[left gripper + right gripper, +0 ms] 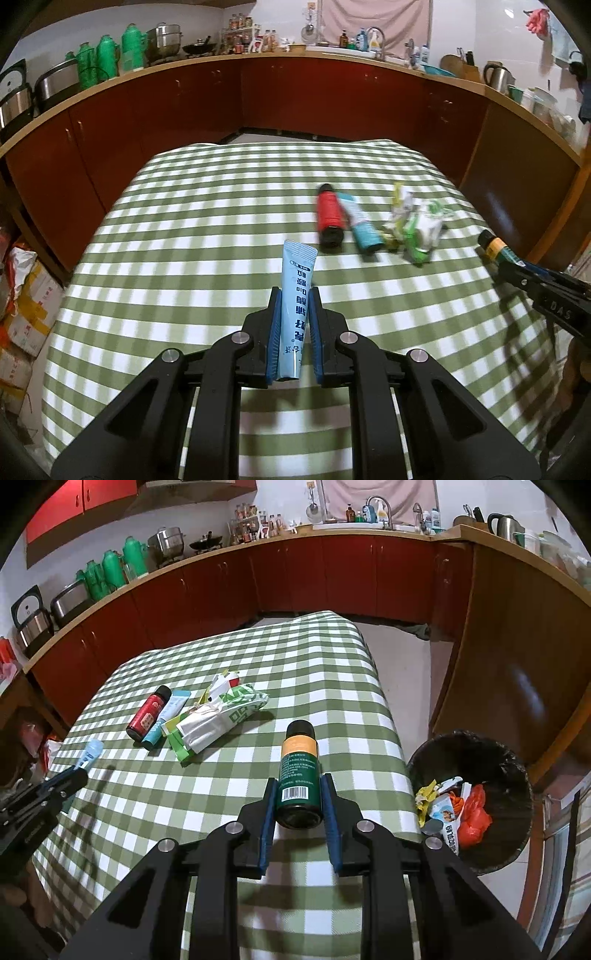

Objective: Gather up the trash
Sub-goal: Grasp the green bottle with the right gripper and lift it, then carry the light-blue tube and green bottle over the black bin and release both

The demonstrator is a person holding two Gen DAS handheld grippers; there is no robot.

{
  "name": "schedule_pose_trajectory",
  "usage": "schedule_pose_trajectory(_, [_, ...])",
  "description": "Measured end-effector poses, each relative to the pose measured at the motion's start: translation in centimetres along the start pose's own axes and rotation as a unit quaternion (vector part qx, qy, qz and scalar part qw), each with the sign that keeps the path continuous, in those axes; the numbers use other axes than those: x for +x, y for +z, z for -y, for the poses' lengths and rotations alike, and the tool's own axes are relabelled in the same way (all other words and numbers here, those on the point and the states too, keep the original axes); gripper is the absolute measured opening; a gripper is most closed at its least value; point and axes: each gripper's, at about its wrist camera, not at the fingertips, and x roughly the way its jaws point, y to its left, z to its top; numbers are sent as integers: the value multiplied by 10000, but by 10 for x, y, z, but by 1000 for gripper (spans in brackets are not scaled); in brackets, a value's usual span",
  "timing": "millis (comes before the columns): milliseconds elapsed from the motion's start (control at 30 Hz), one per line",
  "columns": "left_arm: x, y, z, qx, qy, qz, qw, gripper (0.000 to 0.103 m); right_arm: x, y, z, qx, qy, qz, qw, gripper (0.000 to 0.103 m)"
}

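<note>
Black gripper arms filled the foreground as both tools carried trash above the checked table (332, 672). Left gripper (294, 306) was clamped on a pale blue tube (297, 291), its jaws nearly together; right gripper (297, 794) pinched a dark green bottle (299, 771), jaws set wider. Both items pointed outward, apparently lifted for dropping. At far centre lay a red bottle (148, 713), a teal tube (166, 716) and crumpled wrappers (218, 716). On the floor, right of the table, stood the bin (517, 812), already holding scraps.

My room is bright, my tools throw dark shadows on the tablecloth (229, 657), and everything bends at the edges.
</note>
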Motion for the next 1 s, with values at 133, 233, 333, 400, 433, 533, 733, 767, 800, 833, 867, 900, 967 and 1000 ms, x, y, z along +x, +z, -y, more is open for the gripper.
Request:
schedule_pose_trajectory(133, [-3,2,23,141,-115,40,9998,14,-11,-1,11,49,7,142,9999,24])
schedule_pose_trajectory(233, [-4,4,44,244,-215,72,9994,14,-21,0,23,95,-3,257,9996,24])
schedule_pose_trajectory(333, [-5,7,65,313,-348,106,9989,14,-32,1,37,109,-102,402,9991,24])
schedule_pose_trajectory(400, [-5,10,80,367,-440,131,9983,14,-39,2,48,97,-200,497,9985,24])
schedule_pose_trajectory(433, [-5,11,91,411,-505,152,9978,14,-43,2,54,91,-270,548,9981,24])
schedule_pose_trajectory(533, [-6,16,116,537,-653,227,9962,14,-50,2,70,74,-432,654,9969,24])
schedule_pose_trajectory(733, [-4,22,169,790,-991,325,9914,14,-60,0,106,105,-736,796,9941,24])
schedule_pose_trajectory(767, [-4,23,179,843,-1037,349,9904,14,-62,-1,114,131,-775,815,9936,24])
schedule_pose_trajectory(800, [-3,23,188,891,-1077,365,9895,14,-63,-1,119,146,-813,830,9931,24])
schedule_pose_trajectory(833, [-2,24,195,933,-1114,377,9887,14,-64,-2,127,169,-873,853,9924,24])
schedule_pose_trajectory(867, [-2,25,202,980,-1139,389,9879,14,-64,-3,132,190,-900,867,9920,24])
schedule_pose_trajectory(900, [-1,25,209,1025,-1165,398,9871,14,-65,-4,137,220,-920,874,9917,24])
schedule_pose_trajectory(967, [2,26,226,1127,-1222,415,9852,14,-66,-6,149,296,-954,887,9910,24])
schedule_pose_trajectory(1000, [3,26,231,1148,-1236,416,9848,14,-66,-7,154,330,-973,891,9907,24])
